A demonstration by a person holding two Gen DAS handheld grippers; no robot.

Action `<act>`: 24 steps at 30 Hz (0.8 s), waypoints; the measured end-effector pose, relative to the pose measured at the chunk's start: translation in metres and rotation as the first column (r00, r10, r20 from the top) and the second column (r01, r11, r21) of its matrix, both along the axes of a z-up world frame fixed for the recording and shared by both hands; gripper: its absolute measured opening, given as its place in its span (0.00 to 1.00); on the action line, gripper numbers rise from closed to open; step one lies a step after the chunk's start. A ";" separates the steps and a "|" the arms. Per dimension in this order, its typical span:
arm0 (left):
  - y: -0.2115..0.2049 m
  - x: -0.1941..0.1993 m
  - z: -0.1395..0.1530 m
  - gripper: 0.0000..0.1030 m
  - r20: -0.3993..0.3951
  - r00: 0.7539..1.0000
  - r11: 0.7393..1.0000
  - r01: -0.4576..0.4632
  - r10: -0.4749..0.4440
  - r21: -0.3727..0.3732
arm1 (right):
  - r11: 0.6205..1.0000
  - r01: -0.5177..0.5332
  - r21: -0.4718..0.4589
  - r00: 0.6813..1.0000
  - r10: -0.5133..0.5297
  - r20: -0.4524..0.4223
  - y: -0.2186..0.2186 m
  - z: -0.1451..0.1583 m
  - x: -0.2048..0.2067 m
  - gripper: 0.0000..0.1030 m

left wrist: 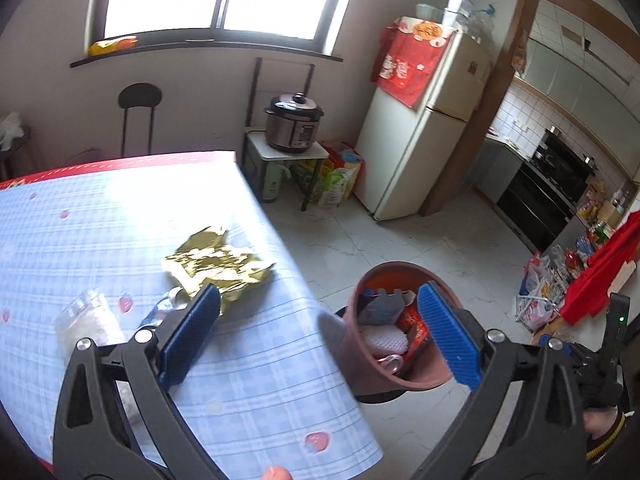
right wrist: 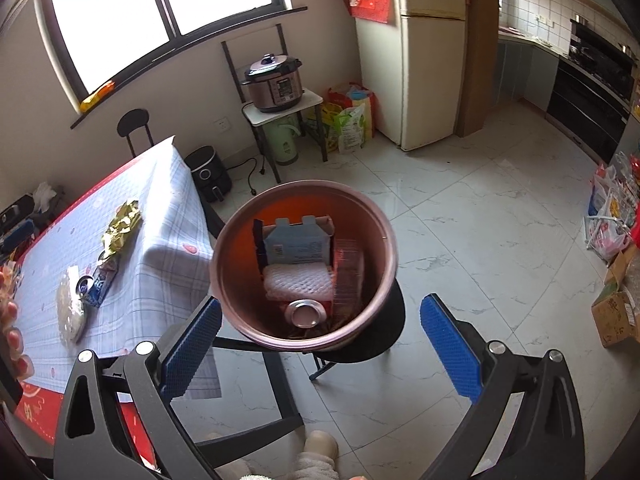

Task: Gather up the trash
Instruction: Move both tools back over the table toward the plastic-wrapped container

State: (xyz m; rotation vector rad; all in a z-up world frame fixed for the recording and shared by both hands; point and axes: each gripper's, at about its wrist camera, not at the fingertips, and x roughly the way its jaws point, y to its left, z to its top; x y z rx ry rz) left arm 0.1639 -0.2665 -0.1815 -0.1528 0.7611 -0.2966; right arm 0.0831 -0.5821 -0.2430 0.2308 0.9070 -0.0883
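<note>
Left hand-held gripper point(left wrist: 318, 336): released, blue ribbed pads spread wide with nothing between them, straddling the table edge and the bin.
Right hand-held gripper point(right wrist: 320, 346): released and empty, its pads wide apart, looking down into the bin.
Bin: round reddish-brown plastic trash bin point(right wrist: 304, 280) standing upright on a black round stool point(right wrist: 376, 340) just beside the table corner, mouth facing up.
Bin contents: pale blue cardboard box point(right wrist: 298, 246) standing at the far wall, white foam net point(right wrist: 298, 284) lying across the middle, silver can end point(right wrist: 305, 314) nearest, red wrapper on the right.
Table: table under a pale blue checked cloth with pink spots point(left wrist: 120, 220), red trim at its far edge.
Nearest trash on table: clear crumpled plastic bag point(left wrist: 90, 320), long axis along the table edge.
Next: blue and white crushed drink can point(right wrist: 98, 284), lying flat, open end toward the bag.
Farthest trash: crumpled gold foil wrapper point(left wrist: 216, 268), long axis running away down the table.
Beyond: pressure cooker on a small white stand point(right wrist: 274, 84), cream fridge point(left wrist: 416, 152), marble-tiled floor point(right wrist: 480, 240).
</note>
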 end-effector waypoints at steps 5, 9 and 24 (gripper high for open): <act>0.096 -0.036 -0.014 0.95 -0.043 0.979 0.980 -0.198 0.198 -0.008 | 0.997 -0.080 0.013 0.997 0.080 0.022 0.054 0.003 0.021 0.95; 0.163 -0.065 -0.032 0.95 -0.118 0.944 0.949 -0.314 0.307 -0.042 | 0.988 -0.151 0.024 0.989 0.150 0.013 0.104 0.001 0.034 0.95; 0.240 -0.081 -0.082 0.94 -0.284 0.922 0.943 -0.307 0.262 -0.128 | 0.956 -0.292 0.012 0.955 0.292 -0.050 0.242 -0.007 0.046 0.95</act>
